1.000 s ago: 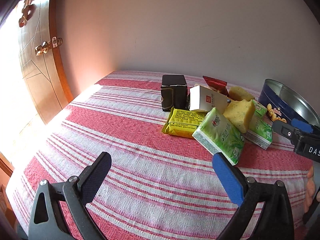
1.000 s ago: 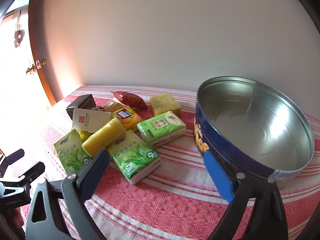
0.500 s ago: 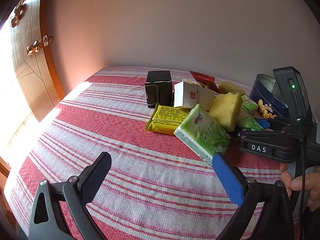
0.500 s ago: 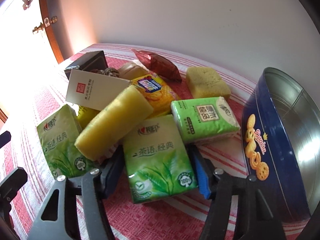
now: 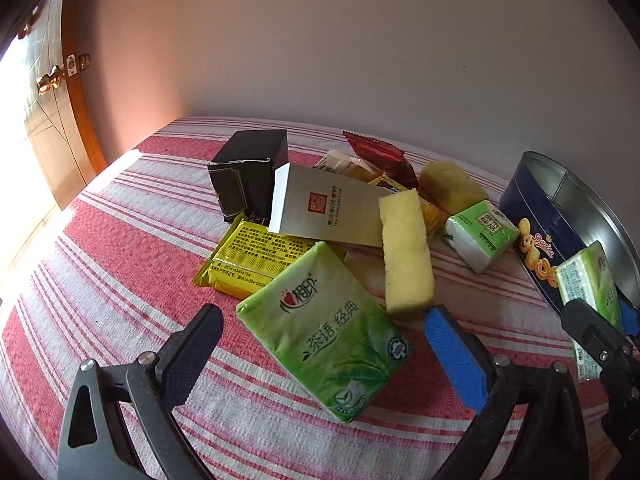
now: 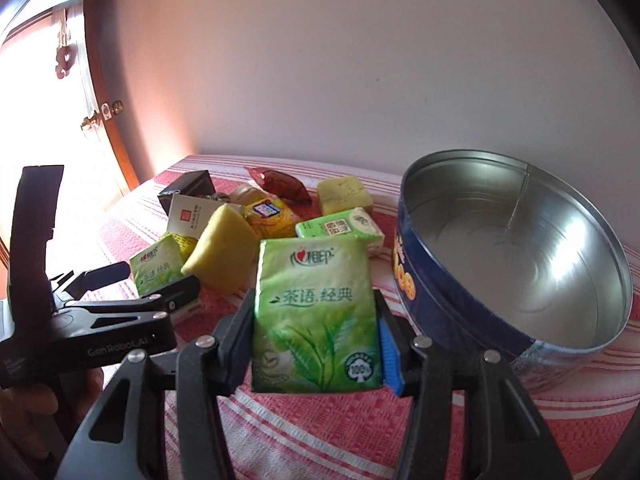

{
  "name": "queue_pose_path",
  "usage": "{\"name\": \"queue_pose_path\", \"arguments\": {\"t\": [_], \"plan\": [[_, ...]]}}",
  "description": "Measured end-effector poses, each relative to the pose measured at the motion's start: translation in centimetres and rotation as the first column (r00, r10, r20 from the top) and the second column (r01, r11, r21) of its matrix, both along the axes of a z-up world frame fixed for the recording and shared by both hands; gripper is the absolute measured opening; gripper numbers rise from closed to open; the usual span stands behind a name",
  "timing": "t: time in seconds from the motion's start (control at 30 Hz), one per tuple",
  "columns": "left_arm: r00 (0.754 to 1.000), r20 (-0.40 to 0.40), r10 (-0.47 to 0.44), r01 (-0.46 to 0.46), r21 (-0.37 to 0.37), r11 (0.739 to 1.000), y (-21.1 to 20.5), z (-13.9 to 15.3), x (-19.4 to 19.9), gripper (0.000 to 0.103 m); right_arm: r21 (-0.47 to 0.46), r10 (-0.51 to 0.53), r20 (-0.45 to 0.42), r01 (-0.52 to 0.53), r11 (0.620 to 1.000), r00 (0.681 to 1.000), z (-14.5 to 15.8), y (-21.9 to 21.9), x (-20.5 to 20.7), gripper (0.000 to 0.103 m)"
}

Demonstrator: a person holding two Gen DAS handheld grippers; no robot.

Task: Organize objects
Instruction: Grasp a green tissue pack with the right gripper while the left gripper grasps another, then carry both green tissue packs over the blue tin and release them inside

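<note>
item: green tissue pack point(image 6: 316, 316), clamped as our right gripper point(image 6: 314, 344) fingers close on it, raised left of the blue tin point(image 6: 520, 264). left gripper point(image 5: 320, 344) fingers wide open around a second pack point(image 5: 324, 336) on the striped counter point(image 5: 120, 264).

Tin point(image 6: 516, 280) at table's point(image 5: 120, 280) right side near wall edge. Pile left of it: black box point(image 5: 250, 172) rearmost-left, white box point(image 5: 324, 210) leaning on it, sponge point(image 5: 404, 252) against white box, tissue pack point(image 5: 324, 336) nearest front edge.
</note>
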State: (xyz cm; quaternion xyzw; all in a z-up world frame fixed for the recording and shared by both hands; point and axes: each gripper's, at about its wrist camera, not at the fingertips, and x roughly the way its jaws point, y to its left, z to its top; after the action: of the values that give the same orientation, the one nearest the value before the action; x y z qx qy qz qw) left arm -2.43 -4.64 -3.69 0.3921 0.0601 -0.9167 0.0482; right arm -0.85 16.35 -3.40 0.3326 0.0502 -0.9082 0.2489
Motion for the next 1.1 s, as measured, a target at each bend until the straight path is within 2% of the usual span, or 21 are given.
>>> {"name": "queue_pose_path", "arguments": {"t": [0.07, 0.1, 0.13, 0.17, 0.33, 0.4, 0.57, 0.67, 0.77, 0.9, 1.1], "plan": [[0.999, 0.036, 0.027, -0.028, 0.002, 1.0, 0.0, -0.8, -1.0, 0.092, -0.001, -0.026, -0.027, 0.026, 1.0, 0.999, 0.6, 0.7, -0.2, 0.053], [0.998, 0.063, 0.027, -0.029, 0.034, 0.999, -0.2, -1.3, -1.4, 0.078, -0.001, -0.036, -0.037, 0.036, 0.999, 0.999, 0.7, 1.0, -0.3, 0.053], [0.998, 0.056, 0.028, -0.031, 0.047, 0.998, -0.4, -1.2, -1.4, 0.072, -0.001, -0.045, -0.043, 0.045, 0.999, 0.998, 0.9, 1.1, -0.5, 0.053], [0.998, 0.05, 0.025, -0.027, 0.055, 0.998, -0.4, -1.1, -1.2, 0.069, -0.003, -0.052, -0.044, 0.052, 0.999, 0.998, 0.9, 1.3, -0.6, 0.053], [0.999, 0.026, 0.037, -0.039, 0.102, 0.994, -1.6, -1.0, 0.1, 0.064, -0.018, -0.074, -0.049, 0.073, 0.997, 0.996, 1.3, 2.1, -0.5, 0.053], [0.999, -0.001, 0.053, -0.052, 0.099, 0.994, -2.1, -0.6, 1.0, 0.062, -0.033, -0.082, -0.06, 0.08, 0.996, 0.995, 1.2, 2.2, -0.5, 0.053], [0.984, -0.165, 0.073, -0.067, 0.042, 0.997, -2.0, 2.4, 3.4, 0.062, -0.088, -0.106, -0.106, 0.097, 0.991, 0.989, 2.4, 2.9, 0.0, 0.053], [0.969, -0.246, 0.022, -0.017, 0.024, 1.0, -0.8, 4.2, 3.7, 0.062, -0.098, -0.135, -0.135, 0.122, 0.988, 0.982, 3.2, 3.6, 0.2, 0.053], [0.957, -0.284, -0.051, 0.056, 0.01, 0.998, 0.4, 5.5, 3.5, 0.062, -0.072, -0.181, -0.172, 0.171, 0.983, 0.968, 3.8, 4.2, 0.1, 0.053], [0.942, -0.301, -0.148, 0.154, -0.004, 0.988, 4.4, 5.9, 2.3, 0.062, -0.088, -0.238, -0.184, 0.226, 0.97, 0.954, 4.6, 6.2, -0.7, 0.053], [0.905, -0.326, -0.275, 0.275, -0.049, 0.96, 10.8, 7.2, 0.8, 0.062, -0.032, -0.358, -0.189, 0.359, 0.933, 0.914, 3.8, 10.6, -2.9, 0.053]]}}
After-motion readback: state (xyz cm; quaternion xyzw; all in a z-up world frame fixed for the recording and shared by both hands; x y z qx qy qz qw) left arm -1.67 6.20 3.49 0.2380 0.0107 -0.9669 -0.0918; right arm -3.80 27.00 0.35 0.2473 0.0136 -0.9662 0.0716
